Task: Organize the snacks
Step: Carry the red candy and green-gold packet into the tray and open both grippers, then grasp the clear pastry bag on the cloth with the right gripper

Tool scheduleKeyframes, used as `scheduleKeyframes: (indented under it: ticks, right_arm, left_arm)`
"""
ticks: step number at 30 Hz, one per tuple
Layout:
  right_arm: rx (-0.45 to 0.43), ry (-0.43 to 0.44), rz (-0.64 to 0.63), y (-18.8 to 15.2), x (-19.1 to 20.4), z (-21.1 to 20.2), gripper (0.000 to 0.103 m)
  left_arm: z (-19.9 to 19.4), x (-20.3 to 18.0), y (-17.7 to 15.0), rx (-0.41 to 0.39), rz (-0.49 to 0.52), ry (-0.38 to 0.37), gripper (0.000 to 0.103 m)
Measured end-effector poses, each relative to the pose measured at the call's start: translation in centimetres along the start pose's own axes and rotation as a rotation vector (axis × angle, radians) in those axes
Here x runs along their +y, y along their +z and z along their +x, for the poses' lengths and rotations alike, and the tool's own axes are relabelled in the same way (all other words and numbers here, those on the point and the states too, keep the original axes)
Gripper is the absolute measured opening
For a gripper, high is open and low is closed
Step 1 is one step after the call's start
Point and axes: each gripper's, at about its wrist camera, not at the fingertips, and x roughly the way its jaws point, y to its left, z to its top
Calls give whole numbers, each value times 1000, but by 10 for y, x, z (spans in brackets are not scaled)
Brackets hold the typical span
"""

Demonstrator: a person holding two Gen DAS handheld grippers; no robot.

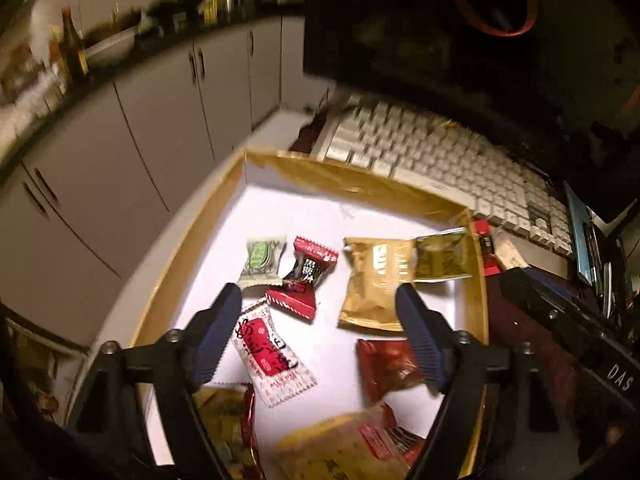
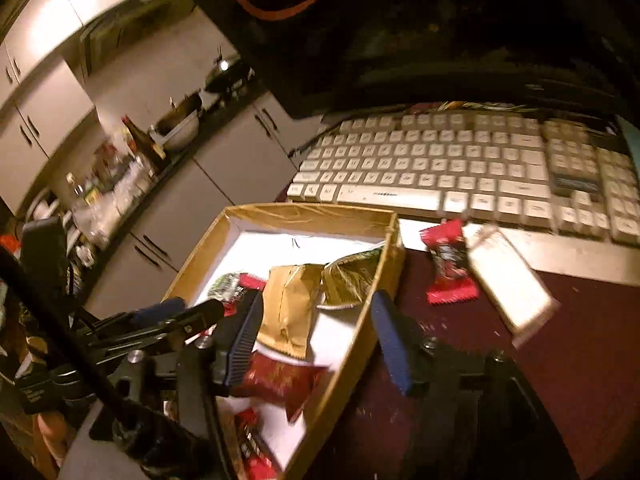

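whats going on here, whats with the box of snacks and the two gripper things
A person holding a gripper in each hand is sorting wrapped snacks into a gold-sided box beside a keyboard. Both the left gripper and right gripper hang open over the box, holding nothing. Several packets already lie inside, including a gold packet. A red packet and a pale packet lie outside on the table.

A white keyboard (image 2: 460, 168) lies ahead of the claw. Grey cabinets (image 1: 160, 128) stand to its left. What looks like bottles (image 1: 74, 46) crowds the blurred counter above them.
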Motion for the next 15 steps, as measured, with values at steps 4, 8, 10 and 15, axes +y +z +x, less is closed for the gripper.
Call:
scheduleKeyframes:
  ticks: [4, 8, 10, 15]
  right_arm:
    - [-26, -14, 20, -11, -16, -22, 67]
    - [-56, 18, 64, -11, -47, -45, 67]
    - [-60, -4, 86, -8, -65, -52, 67]
    - [-39, -76, 104, 6, -95, -48, 67]
  left_arm:
    - [-20, -22, -10, -25, 18, -25, 82]
    - [-35, -46, -15, -31, 48, -105, 83]
    - [-38, -58, -16, -25, 72, -115, 83]
    - [-42, -78, -20, -20, 105, -144, 83]
